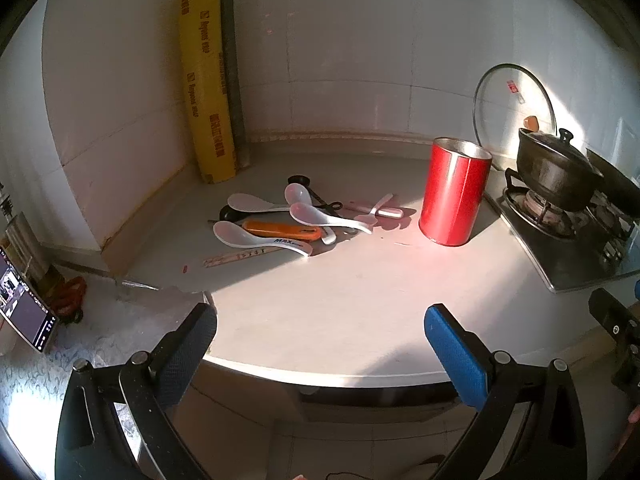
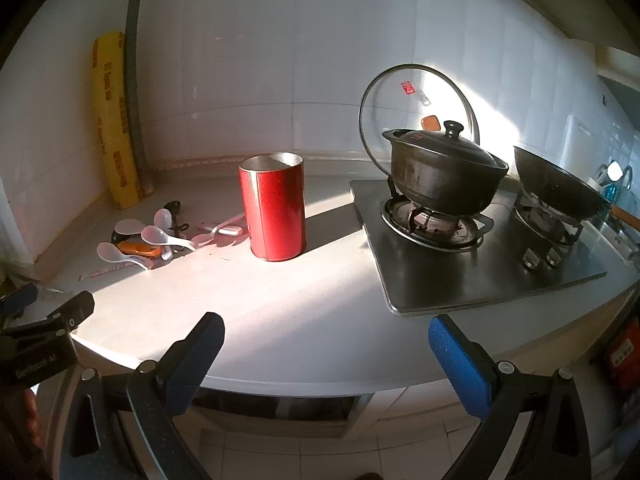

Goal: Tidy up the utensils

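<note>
Hovering off the near edge of the pale surface [image 1: 320,320], the left tool [image 1: 320,320] and the right tool [image 2: 326,330] both stand wide apart and hold nothing. Farther in, a loose pile of utensils [image 1: 296,220] lies flat: white spoons [image 1: 320,216], an orange-handled piece [image 1: 284,231] and black pieces. Just right of the pile an open red canister [image 1: 454,192] stands upright, beside the stove [image 2: 480,256] carrying a black lidded pot [image 2: 440,172].

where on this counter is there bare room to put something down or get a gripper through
Bare counter runs along the front edge, from the spoon pile and red canister to the rim. A narrow strip lies between canister and stove. Crowded: the pile left of the canister, and both burners.
</note>
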